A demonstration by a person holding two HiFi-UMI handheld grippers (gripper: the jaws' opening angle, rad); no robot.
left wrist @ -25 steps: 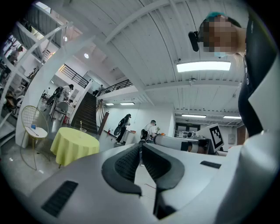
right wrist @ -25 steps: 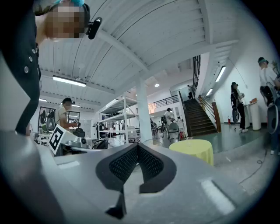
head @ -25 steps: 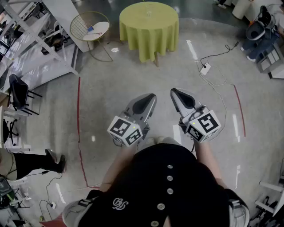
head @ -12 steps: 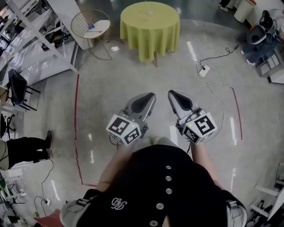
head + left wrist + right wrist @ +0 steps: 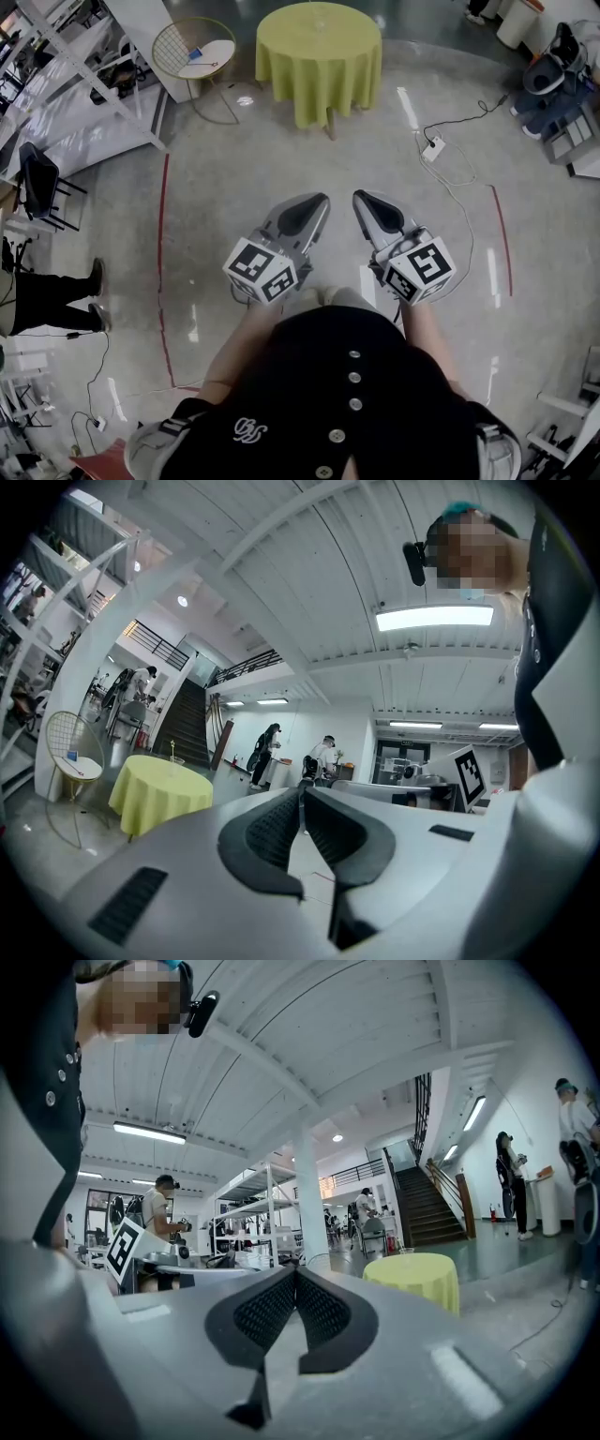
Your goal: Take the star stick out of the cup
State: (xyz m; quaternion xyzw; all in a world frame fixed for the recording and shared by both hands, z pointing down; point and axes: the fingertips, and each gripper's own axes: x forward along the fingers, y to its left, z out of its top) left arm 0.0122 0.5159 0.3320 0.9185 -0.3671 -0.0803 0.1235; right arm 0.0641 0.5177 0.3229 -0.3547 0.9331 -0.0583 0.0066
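A round table with a yellow-green cloth [image 5: 319, 52] stands across the floor, well ahead of me. On top of it is a small clear cup holding a thin stick [image 5: 172, 755], too far off for detail; the right gripper view shows the cup [image 5: 406, 1252] as a small speck. My left gripper [image 5: 322, 199] and right gripper [image 5: 357, 196] are held side by side at waist height, pointing toward the table. Both are shut with nothing between the pads, which meet in the left gripper view [image 5: 302, 795] and in the right gripper view [image 5: 296, 1270].
A wire side table with a white top [image 5: 192, 54] stands left of the round table. A power strip and cables [image 5: 433, 146] lie on the floor at right. Red tape lines [image 5: 162, 244] mark the floor. Shelving, a chair [image 5: 37, 192] and a person's legs [image 5: 52, 300] are at left.
The round table has drawn slightly nearer in the head view. The legs of the person at left have shifted. Both grippers keep the same pose and stay shut.
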